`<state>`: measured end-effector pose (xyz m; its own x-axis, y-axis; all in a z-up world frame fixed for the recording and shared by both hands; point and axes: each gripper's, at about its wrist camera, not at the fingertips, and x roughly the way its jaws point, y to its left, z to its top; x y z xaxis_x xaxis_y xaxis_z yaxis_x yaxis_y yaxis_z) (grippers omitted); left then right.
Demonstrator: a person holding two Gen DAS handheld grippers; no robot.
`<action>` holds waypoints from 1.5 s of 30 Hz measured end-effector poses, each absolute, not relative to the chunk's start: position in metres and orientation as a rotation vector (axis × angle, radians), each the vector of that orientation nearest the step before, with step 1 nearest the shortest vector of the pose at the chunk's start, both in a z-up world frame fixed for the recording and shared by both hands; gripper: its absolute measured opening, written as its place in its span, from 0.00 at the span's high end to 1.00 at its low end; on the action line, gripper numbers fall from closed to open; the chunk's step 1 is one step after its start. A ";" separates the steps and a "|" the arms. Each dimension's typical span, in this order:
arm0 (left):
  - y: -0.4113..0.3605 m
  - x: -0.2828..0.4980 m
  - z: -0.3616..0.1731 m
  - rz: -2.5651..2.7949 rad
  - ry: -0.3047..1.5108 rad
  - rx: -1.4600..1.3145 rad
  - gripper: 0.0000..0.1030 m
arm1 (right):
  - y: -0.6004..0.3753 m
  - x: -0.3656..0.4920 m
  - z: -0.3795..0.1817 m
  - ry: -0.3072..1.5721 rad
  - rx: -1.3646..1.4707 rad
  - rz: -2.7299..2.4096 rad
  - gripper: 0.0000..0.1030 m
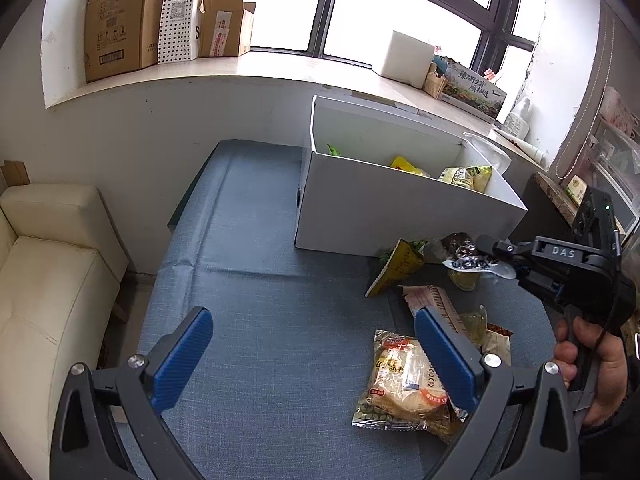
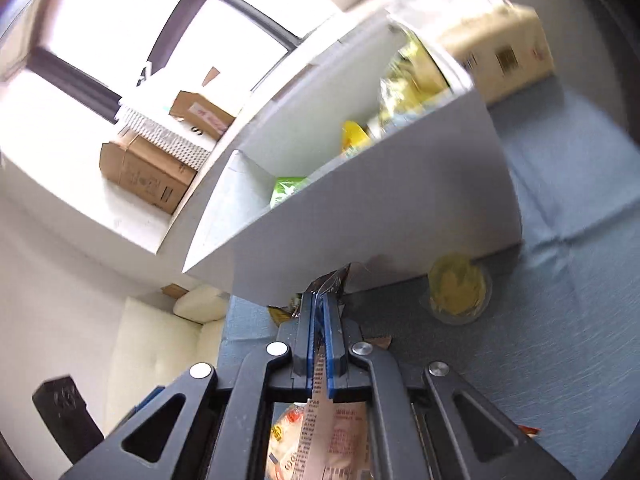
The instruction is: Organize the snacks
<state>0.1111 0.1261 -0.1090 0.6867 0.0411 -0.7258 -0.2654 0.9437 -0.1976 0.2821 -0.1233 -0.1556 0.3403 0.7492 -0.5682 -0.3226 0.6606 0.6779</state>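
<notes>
Right claw (image 2: pixel 319 320): clamped on the thin edge of a snack packet (image 2: pixel 320 364), probably so the packet hangs free for carrying.
Left claw (image 1: pixel 312 356): jaws wide apart, holding nothing, above the blue bench (image 1: pixel 260 320).
White box (image 1: pixel 400 208): on the bench beyond the loose snacks, already holding a few packets, so likely the sorting target.
Bread packet (image 1: pixel 400 384): flat on the bench beside the left claw.
Jelly cup (image 2: pixel 458 288): near the box wall.
</notes>
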 end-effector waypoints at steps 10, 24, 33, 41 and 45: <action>0.056 0.130 -0.117 0.012 0.874 -0.160 0.00 | -0.160 0.246 -0.101 0.849 0.239 0.710 0.97; -0.028 0.211 -0.190 0.067 1.154 0.129 0.32 | -0.205 0.220 -0.101 0.801 0.178 0.628 0.97; 0.007 0.181 -0.149 0.033 1.054 0.017 0.42 | -0.214 0.221 -0.104 0.805 0.211 0.621 0.97; 0.044 0.144 -0.097 0.033 0.945 -0.078 0.42 | -0.193 0.218 -0.100 0.803 0.187 0.668 0.97; 0.064 0.148 -0.072 0.026 0.885 -0.121 0.41 | -0.178 0.220 -0.089 0.784 0.174 0.708 0.97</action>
